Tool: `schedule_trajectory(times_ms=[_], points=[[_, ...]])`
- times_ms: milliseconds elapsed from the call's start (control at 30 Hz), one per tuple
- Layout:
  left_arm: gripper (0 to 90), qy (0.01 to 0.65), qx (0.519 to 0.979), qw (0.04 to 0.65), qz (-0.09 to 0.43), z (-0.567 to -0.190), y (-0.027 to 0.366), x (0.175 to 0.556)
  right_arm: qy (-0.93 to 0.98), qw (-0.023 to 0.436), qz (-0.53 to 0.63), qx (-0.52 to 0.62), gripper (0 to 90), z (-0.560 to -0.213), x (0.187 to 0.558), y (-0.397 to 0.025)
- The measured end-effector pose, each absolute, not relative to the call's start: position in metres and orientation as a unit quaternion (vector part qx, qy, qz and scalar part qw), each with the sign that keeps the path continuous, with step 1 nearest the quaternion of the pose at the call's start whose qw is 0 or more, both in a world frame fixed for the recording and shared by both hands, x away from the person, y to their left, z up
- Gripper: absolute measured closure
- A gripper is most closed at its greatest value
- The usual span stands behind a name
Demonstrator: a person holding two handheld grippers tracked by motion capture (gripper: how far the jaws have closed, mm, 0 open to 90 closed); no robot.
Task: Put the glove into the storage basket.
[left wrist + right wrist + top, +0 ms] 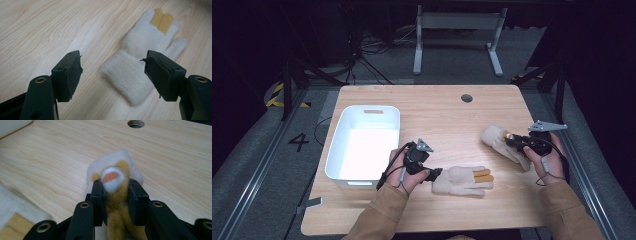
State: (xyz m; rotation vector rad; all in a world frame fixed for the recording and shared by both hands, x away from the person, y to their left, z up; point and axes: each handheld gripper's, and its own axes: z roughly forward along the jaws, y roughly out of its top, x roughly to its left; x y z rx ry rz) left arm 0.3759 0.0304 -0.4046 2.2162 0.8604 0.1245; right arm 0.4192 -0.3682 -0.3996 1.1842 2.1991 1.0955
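1. A bin sits on the surface at its left.
2. One glove lies flat near the front edge, right of the bin.
3. A second glove lies farther right and behind the first.

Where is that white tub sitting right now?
In the high view, the white tub sits empty on the left part of the wooden table, just beyond and left of the left gripper, whose open jaws face a cream glove.
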Motion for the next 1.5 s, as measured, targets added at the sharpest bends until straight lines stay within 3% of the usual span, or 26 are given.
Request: schedule_trajectory(times_ms=[600, 1500], points=[[30.6, 0.332, 0.862, 0.379, 0.053, -0.399, 0.031, 0.377, 0.82, 0.161, 0.42, 0.355, 70.0, -0.375, 0.397, -0.344], [30.4, 0.334, 0.861, 0.381, 0.054, -0.397, 0.036, 0.377, 0.849, 0.095, 0.439, 0.277, 69.8, -0.366, 0.382, -0.309]])
